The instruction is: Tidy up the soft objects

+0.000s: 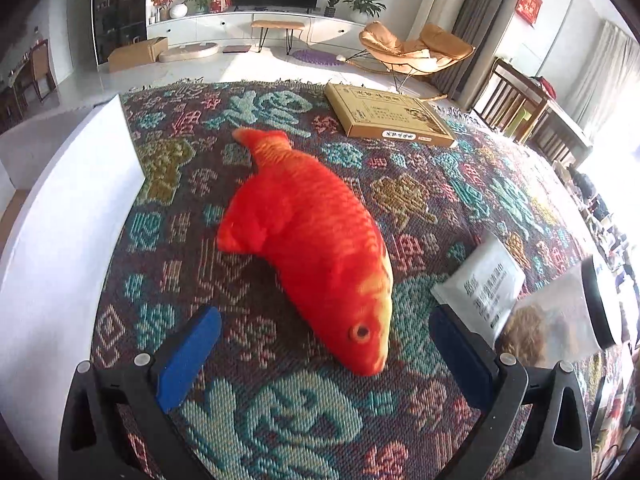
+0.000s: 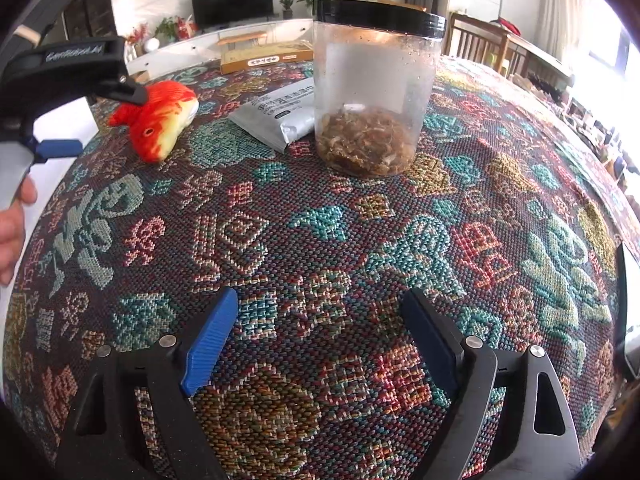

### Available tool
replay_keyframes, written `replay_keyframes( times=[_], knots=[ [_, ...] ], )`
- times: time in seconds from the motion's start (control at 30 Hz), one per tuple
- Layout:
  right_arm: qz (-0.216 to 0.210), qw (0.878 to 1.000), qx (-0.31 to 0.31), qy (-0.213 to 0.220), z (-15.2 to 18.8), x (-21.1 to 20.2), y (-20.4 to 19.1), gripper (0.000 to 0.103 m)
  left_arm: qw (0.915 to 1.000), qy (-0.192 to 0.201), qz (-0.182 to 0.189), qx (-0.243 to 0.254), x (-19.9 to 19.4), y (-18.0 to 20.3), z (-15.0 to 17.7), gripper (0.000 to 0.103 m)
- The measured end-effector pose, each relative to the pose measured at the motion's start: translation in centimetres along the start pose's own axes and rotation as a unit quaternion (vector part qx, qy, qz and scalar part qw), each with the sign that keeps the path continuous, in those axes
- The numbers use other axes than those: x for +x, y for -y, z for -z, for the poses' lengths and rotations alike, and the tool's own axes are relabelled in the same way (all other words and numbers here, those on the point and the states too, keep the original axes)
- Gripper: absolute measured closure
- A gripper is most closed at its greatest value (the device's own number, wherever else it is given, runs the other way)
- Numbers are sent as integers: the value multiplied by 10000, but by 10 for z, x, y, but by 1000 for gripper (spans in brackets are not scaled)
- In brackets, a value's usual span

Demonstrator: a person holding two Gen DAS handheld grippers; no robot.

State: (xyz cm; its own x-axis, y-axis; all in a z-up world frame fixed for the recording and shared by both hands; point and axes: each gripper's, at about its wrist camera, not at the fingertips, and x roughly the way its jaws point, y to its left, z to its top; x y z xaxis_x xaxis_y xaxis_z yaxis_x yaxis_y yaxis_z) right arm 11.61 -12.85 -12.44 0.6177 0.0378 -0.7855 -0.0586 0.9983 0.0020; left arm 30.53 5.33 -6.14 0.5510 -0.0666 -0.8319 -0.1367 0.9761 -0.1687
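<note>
A red-orange plush fish (image 1: 308, 240) lies on the patterned woven cloth (image 1: 248, 412), head toward my left gripper (image 1: 324, 332). That gripper is open, its blue pads either side of the fish's head, not touching it. The fish also shows in the right wrist view (image 2: 160, 120) at far left, with the left gripper (image 2: 88, 120) over it. A soft grey-white packet (image 2: 280, 116) lies to the right of the fish; it also shows in the left wrist view (image 1: 480, 284). My right gripper (image 2: 320, 320) is open and empty above the cloth.
A clear plastic jar with a black lid (image 2: 372, 88) and brown bits inside stands behind the right gripper. A flat cardboard box (image 1: 388, 116) lies at the far edge of the cloth. A white panel (image 1: 60, 248) borders the left side.
</note>
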Motion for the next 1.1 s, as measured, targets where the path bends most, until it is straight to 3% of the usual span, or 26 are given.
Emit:
replay_keyframes(
  times=[0.17, 0.23, 0.3, 0.37, 0.43, 0.6, 0.63, 0.77, 0.93, 1.1],
  knots=[
    [-17, 10000, -10, -6, -1, 0, -1, 14, 9959, -376, -781, 275, 57, 16, -32, 0],
    [-15, 10000, -10, -6, -1, 0, -1, 14, 9954, -444, -803, 285, 71, 12, -29, 1],
    [-15, 10000, -7, -6, -1, 0, -1, 14, 9956, -170, -848, 349, 65, 6, -22, 21],
    [-13, 10000, -6, -6, -2, 1, -1, 14, 9946, -14, -849, 596, 54, 2, -11, 56],
    [-15, 10000, -9, -7, -1, 0, -1, 14, 9943, 15, -726, 782, 36, -5, 2, 61],
    [-14, 10000, -9, -7, -2, 1, -1, 14, 9933, -81, -742, 881, -11, -33, 45, 61],
    [-15, 10000, -10, -7, -2, 1, -1, 14, 9927, -152, -809, 882, -16, -39, 54, 55],
    [-16, 10000, -11, -6, -2, 1, -1, 14, 9916, -264, -958, 830, -28, -52, 75, 16],
    [-14, 10000, -11, -6, -2, 1, -1, 14, 9889, -112, -1079, 1015, -52, -45, 86, 14],
    [-13, 10000, -11, -7, -2, 1, 0, 14, 9821, 491, -1233, 1340, -87, -22, 86, 14]
  ],
)
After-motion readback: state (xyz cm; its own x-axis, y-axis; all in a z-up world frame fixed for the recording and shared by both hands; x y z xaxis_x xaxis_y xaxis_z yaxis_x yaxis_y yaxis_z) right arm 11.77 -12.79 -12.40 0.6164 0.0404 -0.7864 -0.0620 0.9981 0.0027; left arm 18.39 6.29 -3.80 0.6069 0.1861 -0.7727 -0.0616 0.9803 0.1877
